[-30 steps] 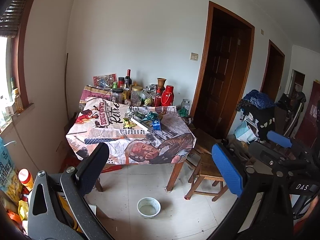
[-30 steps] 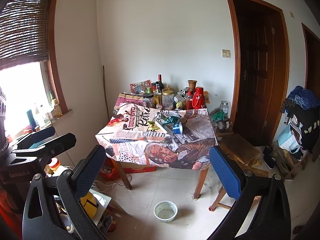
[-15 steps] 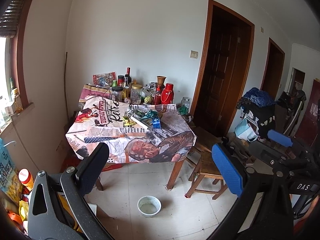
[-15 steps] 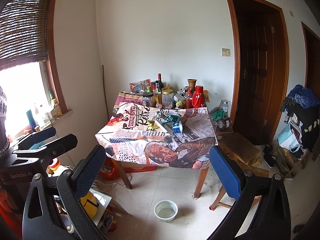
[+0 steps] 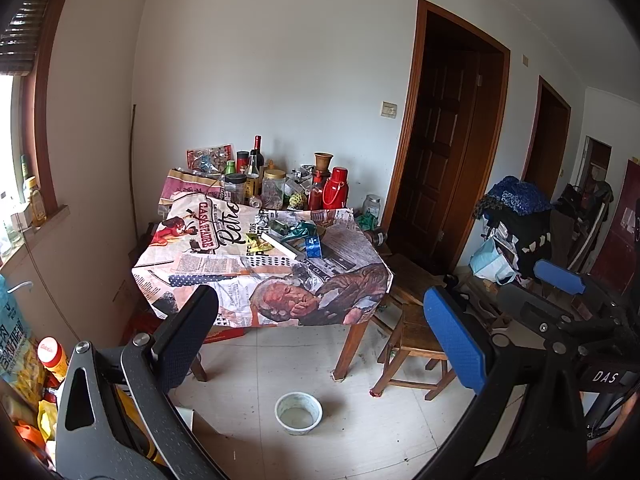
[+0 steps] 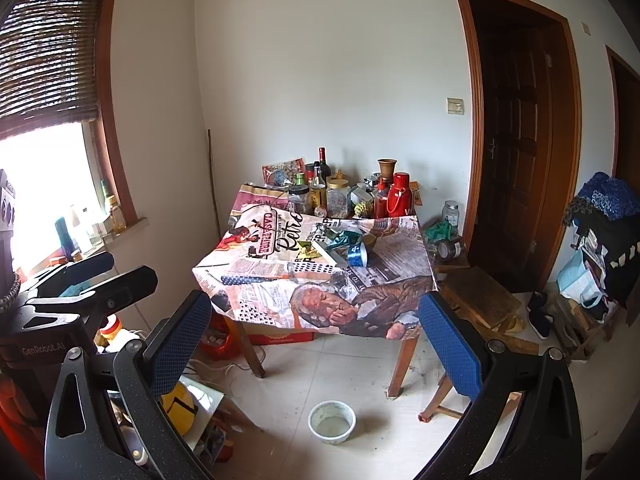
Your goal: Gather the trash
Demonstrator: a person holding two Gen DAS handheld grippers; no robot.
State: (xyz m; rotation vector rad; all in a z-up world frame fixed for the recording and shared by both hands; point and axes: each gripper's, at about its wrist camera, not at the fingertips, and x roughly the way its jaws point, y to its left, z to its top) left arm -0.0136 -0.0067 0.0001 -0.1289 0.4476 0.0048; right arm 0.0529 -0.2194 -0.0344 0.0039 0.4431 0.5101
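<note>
Still at the approach step, both the left tool [image 5: 320,344] and the right tool [image 6: 316,340] spread wide and empty, well apart from the bench [image 6: 260,276]; next to go closer toward the crumpled green and blue trash [image 6: 346,242] lying mid-bench before the jars [image 6: 338,198].

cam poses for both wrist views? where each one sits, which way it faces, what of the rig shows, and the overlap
Left wrist: on the left gripper, well back from the table, facing it and the doors; its own open fingers show low, the right gripper at right.
Right wrist: on the right gripper, facing the same table and the window; its open fingers show low, the left gripper at left.
Shared: the table, the white bowl on the floor, the red flask.
</note>
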